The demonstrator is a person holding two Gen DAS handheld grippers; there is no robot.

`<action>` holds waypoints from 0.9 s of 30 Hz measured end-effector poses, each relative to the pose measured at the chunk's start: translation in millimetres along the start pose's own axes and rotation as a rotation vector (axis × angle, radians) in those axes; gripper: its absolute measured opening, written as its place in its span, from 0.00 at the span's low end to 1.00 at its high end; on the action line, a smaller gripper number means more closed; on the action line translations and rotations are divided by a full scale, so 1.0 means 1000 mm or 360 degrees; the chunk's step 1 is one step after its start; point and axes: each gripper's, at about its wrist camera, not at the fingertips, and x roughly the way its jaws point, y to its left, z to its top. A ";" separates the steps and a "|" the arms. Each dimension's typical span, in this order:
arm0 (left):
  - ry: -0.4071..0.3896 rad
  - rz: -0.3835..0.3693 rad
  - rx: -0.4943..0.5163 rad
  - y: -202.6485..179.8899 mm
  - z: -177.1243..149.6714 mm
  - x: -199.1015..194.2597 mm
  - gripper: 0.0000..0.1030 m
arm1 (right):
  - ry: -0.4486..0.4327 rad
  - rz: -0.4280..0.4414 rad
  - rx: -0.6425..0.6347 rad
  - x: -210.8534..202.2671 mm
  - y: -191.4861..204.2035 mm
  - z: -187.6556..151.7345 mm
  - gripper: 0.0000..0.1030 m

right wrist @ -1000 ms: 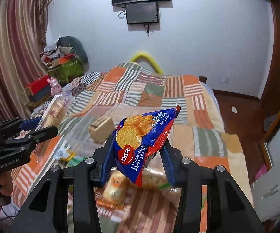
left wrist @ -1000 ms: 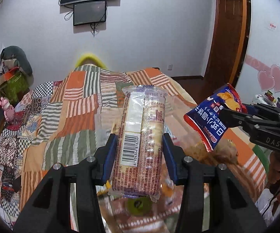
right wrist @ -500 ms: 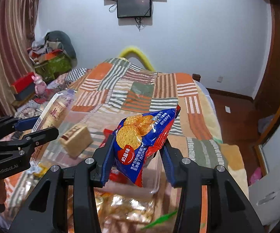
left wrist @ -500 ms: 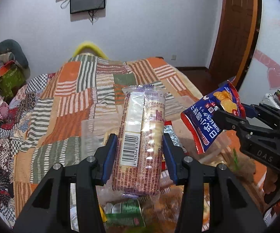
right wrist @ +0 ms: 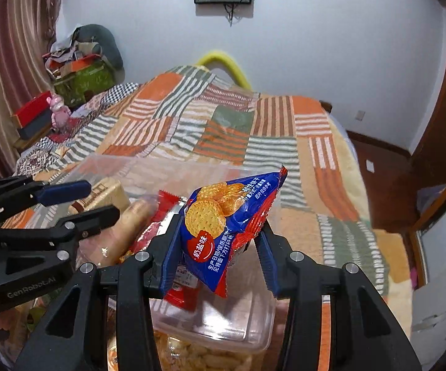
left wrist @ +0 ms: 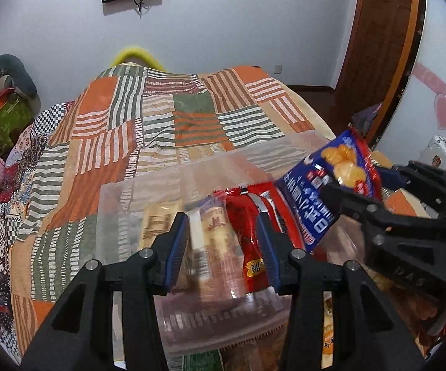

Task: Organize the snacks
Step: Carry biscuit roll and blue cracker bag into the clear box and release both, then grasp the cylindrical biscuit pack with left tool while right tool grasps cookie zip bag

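My right claw (right wrist: 216, 247) pinches one glossy blue-and-red cracker packet (right wrist: 226, 225), crinkled foil printed with three round biscuits, held just above the clear plastic tub (right wrist: 223, 327). My left claw (left wrist: 224, 247) stands parted and holds nothing; between and below its fingers lies the blurred tan biscuit sleeve (left wrist: 215, 247) in that tub, with one red wrapper (left wrist: 250, 235) just right of it and one tan boxy pack (left wrist: 156, 225) left.

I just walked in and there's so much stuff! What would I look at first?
Probably the bright blue cracker bag, pinched in the right gripper above a clear plastic box on the bed. Beside it, the left gripper is open over the long biscuit pack and a red snack packet in that box. Behind everything spreads the orange and green patchwork quilt.
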 end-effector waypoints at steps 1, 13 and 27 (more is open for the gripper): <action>0.0003 0.0000 0.0001 0.001 0.000 0.001 0.44 | 0.0017 0.0005 0.0007 0.002 -0.002 -0.001 0.42; -0.0003 -0.0006 -0.0048 0.011 -0.006 -0.024 0.44 | 0.0021 -0.0051 -0.0106 -0.025 0.006 -0.015 0.64; -0.0059 0.0145 -0.0057 0.040 -0.052 -0.104 0.65 | -0.0030 -0.0090 0.0005 -0.086 -0.022 -0.043 0.76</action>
